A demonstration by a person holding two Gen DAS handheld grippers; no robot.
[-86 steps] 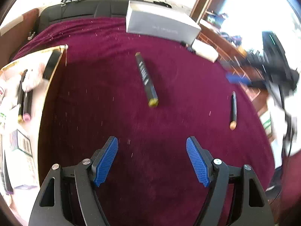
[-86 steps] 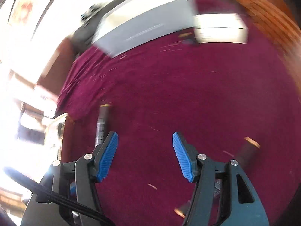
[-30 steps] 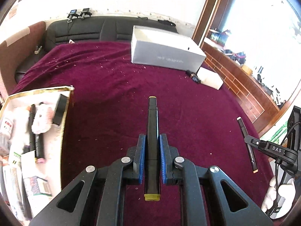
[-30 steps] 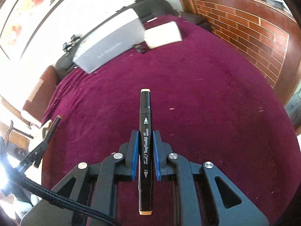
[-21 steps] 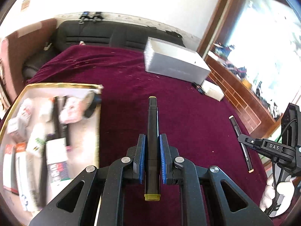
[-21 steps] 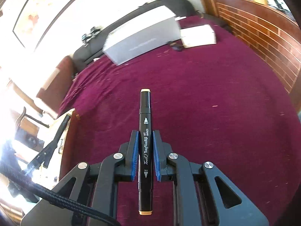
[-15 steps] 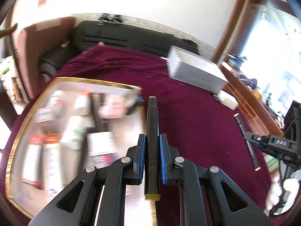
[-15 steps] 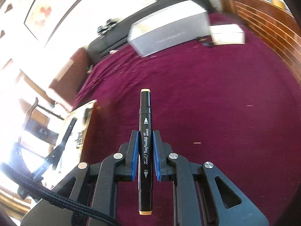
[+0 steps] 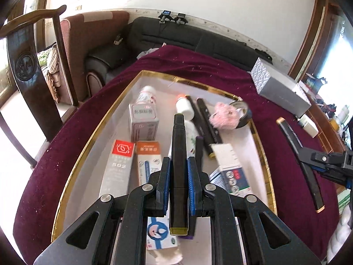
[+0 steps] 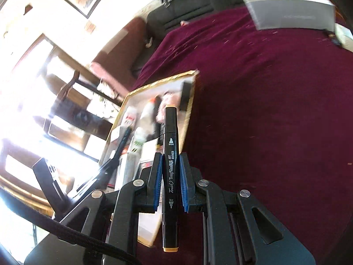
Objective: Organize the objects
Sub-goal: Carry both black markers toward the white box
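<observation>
The left hand-held gripper [image 9: 178,183] was clamped tight on a black marker with a yellow-green cap [image 9: 178,172], held above the gold-rimmed tray [image 9: 92,132] at the tabletop's left edge. The right hand-held gripper [image 10: 169,182] gripped an orange-capped marker [image 10: 169,172] over the tray's right rim and the maroon cloth [image 10: 275,110].

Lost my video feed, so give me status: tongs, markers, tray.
Left tongs shut on yellow-capped marker, over gold-rimmed tray. Right tongs shut on orange-capped marker, beside tray. Tray crowded: boxes, bottles, markers.
</observation>
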